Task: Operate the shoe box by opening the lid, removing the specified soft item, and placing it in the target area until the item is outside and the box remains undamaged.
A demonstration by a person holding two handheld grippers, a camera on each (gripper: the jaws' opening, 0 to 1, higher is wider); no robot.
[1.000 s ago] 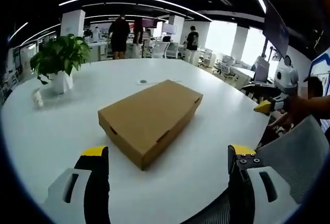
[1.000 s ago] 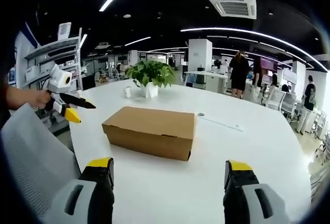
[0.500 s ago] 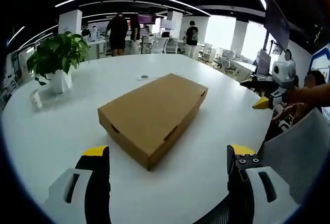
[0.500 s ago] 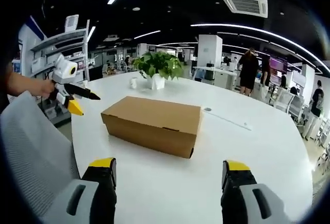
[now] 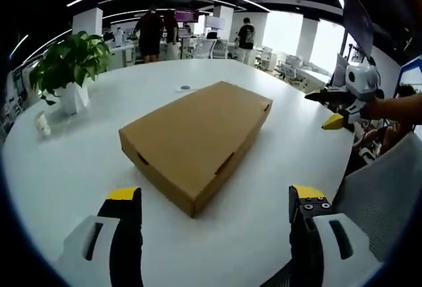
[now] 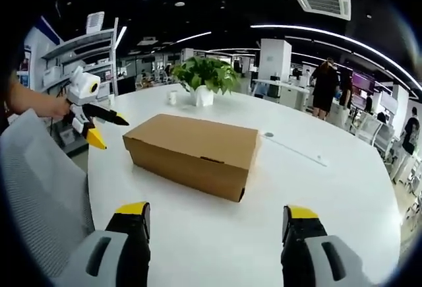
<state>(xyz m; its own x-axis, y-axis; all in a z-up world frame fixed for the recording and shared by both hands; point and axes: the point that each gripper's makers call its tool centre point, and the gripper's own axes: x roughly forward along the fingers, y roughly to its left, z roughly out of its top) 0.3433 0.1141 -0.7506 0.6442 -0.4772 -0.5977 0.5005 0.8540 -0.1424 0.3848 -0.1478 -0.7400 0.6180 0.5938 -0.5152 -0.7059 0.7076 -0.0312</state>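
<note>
A closed brown cardboard shoe box (image 5: 194, 138) lies on the round white table (image 5: 79, 161), lid down. In the left gripper view my left gripper (image 5: 214, 198) is open, its yellow-tipped jaws wide apart just short of the box's near corner. My right gripper (image 5: 333, 110) comes in at the right of that view, held by a hand, jaws apart. In the right gripper view the shoe box (image 6: 194, 152) sits ahead of my open right gripper (image 6: 215, 214), and the left gripper (image 6: 95, 122) hovers at the table's left edge, open. The soft item is hidden.
A potted green plant (image 5: 69, 69) and a small white object (image 5: 43, 123) stand on the table's far side; the plant (image 6: 206, 79) stands behind the box. A grey mesh chair back (image 6: 39, 188) is near the table edge. People stand among desks behind.
Both cameras have moved closer to the box, which looks larger. In the left gripper view the right gripper has risen and come in over the table edge.
</note>
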